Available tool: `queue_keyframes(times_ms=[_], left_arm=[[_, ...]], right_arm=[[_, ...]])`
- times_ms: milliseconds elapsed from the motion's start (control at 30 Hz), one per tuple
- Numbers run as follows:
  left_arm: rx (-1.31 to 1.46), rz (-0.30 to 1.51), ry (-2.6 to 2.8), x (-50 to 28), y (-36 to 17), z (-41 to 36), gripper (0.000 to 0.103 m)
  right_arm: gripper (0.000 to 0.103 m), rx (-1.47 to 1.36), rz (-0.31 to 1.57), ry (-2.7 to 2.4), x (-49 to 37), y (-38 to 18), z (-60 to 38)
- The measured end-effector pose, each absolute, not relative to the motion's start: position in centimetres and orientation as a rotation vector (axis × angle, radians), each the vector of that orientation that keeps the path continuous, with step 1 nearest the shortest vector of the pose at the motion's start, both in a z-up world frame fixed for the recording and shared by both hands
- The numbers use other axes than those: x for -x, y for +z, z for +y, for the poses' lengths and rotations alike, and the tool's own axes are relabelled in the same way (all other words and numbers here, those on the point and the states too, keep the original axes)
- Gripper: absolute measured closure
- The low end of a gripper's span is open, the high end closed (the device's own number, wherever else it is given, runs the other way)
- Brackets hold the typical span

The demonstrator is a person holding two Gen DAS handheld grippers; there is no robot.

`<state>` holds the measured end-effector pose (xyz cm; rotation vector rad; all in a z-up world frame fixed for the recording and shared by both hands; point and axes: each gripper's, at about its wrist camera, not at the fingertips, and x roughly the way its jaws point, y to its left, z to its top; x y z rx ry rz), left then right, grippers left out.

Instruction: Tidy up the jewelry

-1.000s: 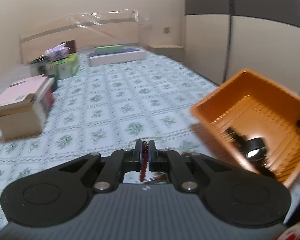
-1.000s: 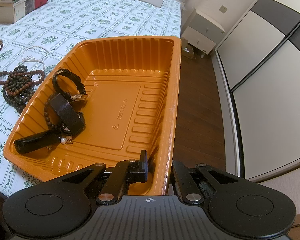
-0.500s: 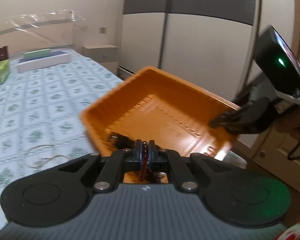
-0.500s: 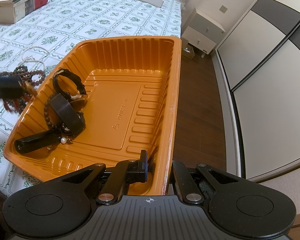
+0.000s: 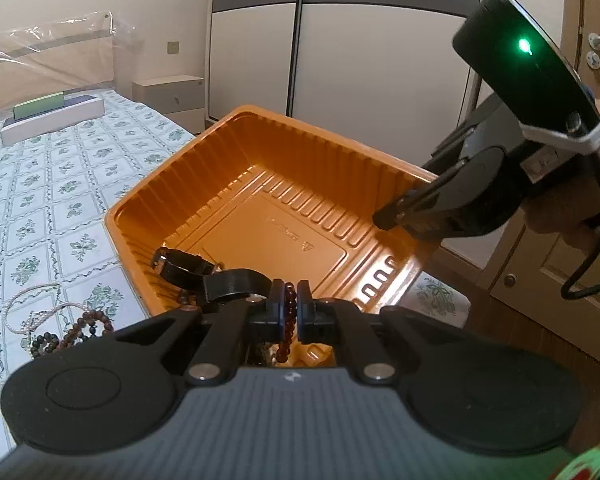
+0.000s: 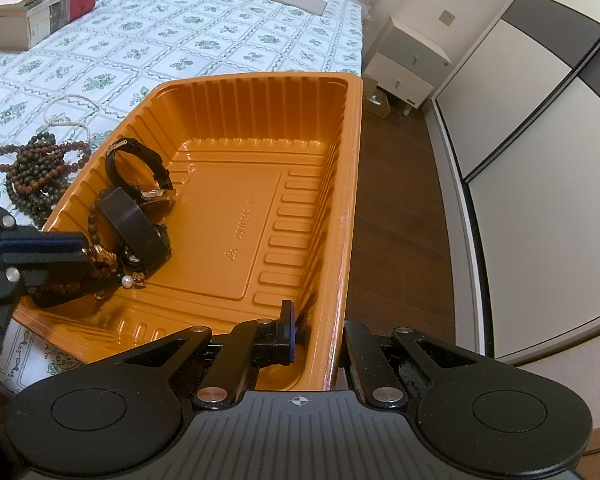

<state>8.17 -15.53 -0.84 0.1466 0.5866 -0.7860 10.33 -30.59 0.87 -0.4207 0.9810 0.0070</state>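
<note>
A: Since a second ago my left gripper (image 5: 288,309) swung off the open bedspread and now sits over the near corner of the orange tray (image 5: 260,152). The right one hasn't budged.

B: Jaws?

A: Left jaws pressed together on a dark red bead bracelet (image 5: 287,322); the strand hangs down between them, over the tray's near end. From the right wrist view the same bracelet shows as a gold-brown clump at the left gripper's tip, right by the stuff already in there. Right gripper (image 6: 316,332) has its jaws pinching the tray's side wall, one finger inside, one outside the rim.

B: What's in the tray already?

A: Black watch (image 6: 138,168), a black band (image 6: 134,222), a small pearl piece (image 6: 128,280), all bunched in one corner. More bead strands (image 6: 36,172) and a pearl necklace (image 6: 70,114) are still out on the bed (image 6: 180,40).

B: Risks?

A: The tray overhangs the bed edge, floor under the far side, and it looks propped by that right pinch, so if that slips I'd guess the tray tips and dumps everything. Also the bracelet could snag on the watch strap or band when I let go, or cling to a pad and get dragged back out. Dropping it too close to the rim could let part of it drape over the wall.
</note>
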Motion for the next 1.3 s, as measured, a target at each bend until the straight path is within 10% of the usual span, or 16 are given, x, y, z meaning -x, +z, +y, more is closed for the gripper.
queue_keyframes(times_ms=[133, 1300], left_arm=[[-0.138, 0.585, -0.792, -7.8, -0.9, -15.4, 0.082], [-0.082, 0.669, -0.371, -11.3, -5.0, -2.3, 0.081]], right_arm=[[0.098, 0.42, 0.98, 0.006, -10.3, 0.9, -30.5], [0.098, 0.415, 0.979, 0.007, -10.2, 0.9, -30.7]])
